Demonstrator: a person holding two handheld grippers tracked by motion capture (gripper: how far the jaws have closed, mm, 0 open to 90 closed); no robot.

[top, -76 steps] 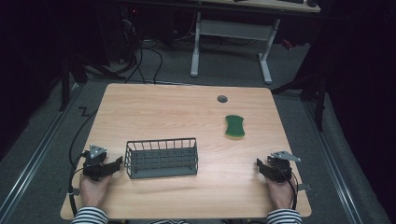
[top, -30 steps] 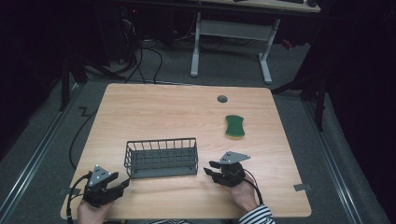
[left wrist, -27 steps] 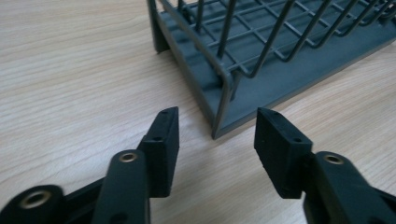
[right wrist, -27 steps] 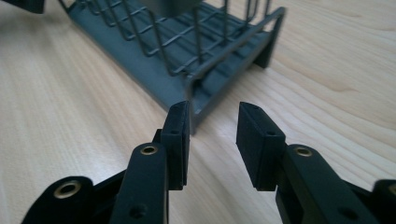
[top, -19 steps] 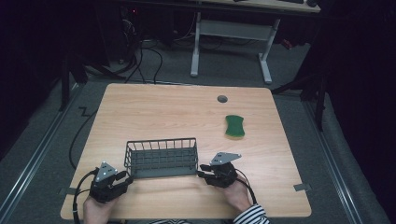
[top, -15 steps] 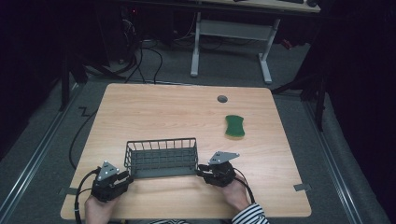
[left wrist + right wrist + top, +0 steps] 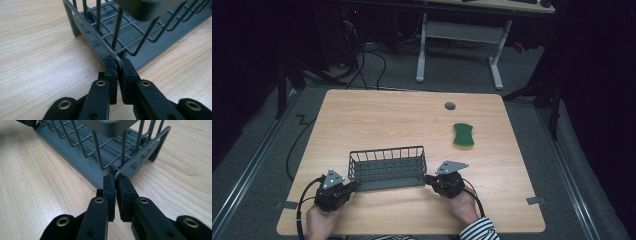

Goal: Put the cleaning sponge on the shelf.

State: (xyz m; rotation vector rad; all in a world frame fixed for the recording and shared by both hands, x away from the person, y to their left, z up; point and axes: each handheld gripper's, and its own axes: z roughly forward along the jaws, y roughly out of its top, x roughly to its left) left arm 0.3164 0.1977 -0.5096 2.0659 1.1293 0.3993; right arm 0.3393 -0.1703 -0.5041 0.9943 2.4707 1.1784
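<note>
Grey wire basket (image 7: 387, 167) sits between my claws, near table's front edge. My left claw (image 7: 117, 65) clenched on its lower corner wire; my right claw (image 7: 115, 181) clenched on opposite corner. Step, I judge: two-handed grip set, lift next, both rising level. Open wood (image 7: 382, 120) ahead; green sponge (image 7: 463, 135) beyond right claw.

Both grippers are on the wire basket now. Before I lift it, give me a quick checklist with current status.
1. Left gripper shut on the wire basket at its bottom corner wire: ok.
2. Right gripper shut on the opposite corner wire: ok.
3. Basket interior free of loose items: ok.
4. Green sponge apart from the basket, out of the lift path: ok.
5. Grip firm enough to hold the weight: cannot tell.
6. Basket sitting flat on the table: ok.
</note>
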